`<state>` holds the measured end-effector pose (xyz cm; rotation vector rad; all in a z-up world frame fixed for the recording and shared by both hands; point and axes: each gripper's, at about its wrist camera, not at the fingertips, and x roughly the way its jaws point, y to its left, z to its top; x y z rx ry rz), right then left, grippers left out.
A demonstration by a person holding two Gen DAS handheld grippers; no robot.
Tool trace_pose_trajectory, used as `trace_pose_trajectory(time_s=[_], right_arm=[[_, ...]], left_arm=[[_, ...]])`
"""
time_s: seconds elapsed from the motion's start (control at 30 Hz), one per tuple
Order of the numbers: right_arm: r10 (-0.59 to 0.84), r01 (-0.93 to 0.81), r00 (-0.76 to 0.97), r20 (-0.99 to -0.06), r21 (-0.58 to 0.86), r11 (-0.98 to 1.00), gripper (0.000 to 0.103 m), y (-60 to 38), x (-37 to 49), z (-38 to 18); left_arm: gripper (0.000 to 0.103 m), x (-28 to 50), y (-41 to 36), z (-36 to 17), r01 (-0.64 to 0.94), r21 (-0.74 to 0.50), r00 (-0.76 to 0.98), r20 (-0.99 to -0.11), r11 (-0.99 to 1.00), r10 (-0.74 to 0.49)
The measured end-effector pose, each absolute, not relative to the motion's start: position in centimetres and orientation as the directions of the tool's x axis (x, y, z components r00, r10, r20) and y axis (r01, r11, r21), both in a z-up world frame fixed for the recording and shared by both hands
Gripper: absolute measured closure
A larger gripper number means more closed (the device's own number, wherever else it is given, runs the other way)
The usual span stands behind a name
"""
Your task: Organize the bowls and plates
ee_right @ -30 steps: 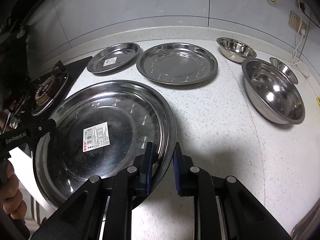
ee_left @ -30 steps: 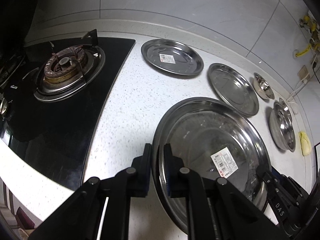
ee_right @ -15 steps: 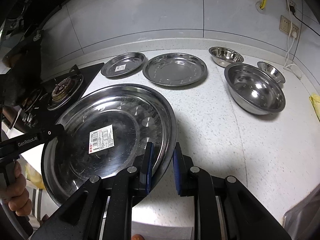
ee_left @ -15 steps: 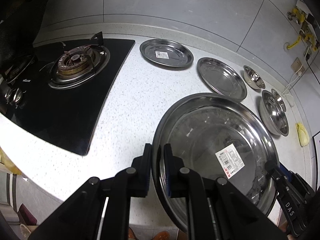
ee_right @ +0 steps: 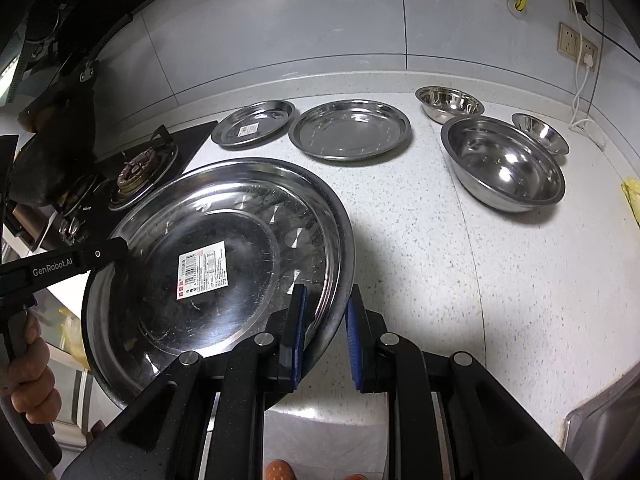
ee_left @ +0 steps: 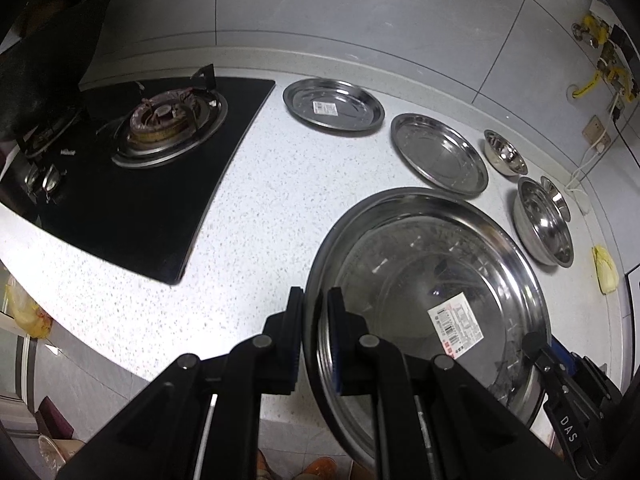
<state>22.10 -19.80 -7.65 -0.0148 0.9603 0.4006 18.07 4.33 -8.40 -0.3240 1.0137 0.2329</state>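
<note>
The large plate [ee_right: 208, 264] hangs above the near edge of the worktop [ee_right: 460, 264], held at two opposite rims: the left gripper [ee_left: 316, 332] is closed on its left rim, the right gripper [ee_right: 324, 328] closed on its right rim. The middle plate [ee_right: 352, 130] lies flat at the far side, straight ahead and slightly right, nearer to the right gripper, the small plate [ee_right: 254, 122] to its left

Cool, even light falls from overhead. The speckled tabletop [ee_left: 280, 200] blows out white at its near edge in the left view. The big steel plate [ee_right: 224, 256] carries streaky reflections and casts a dark shadow rightward. Fisheye bending curves the wall tiles; the corners go black. Focus is sharp.
</note>
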Motion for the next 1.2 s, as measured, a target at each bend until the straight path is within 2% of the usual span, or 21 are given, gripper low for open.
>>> trace_pose_trajectory(time_s=[0.4, 0.83, 1.2], right_arm=[[0.318, -0.349, 0.453, -0.833, 0.163, 0.923, 0.086, -19.9, 20.6, -8.6], [0.367, -0.373, 0.395, -0.842, 0.218, 0.902, 0.086, -21.9, 21.7, -7.8], [0.315, -0.342, 0.382, -0.869, 0.184, 0.921, 0.086, -21.8, 22.2, -8.7]], left_arm=[[0.092, 16.8, 4.2, -9.4, -0.346, -0.155, 0.454, -0.891, 0.925, 0.020], [0.092, 18.0, 2.3, -8.5, -0.333, -0.103, 0.437, -0.898, 0.937, 0.057], [0.092, 18.8, 2.2, -9.6, -0.303, -0.113, 0.446, -0.894, 0.946, 0.036]])
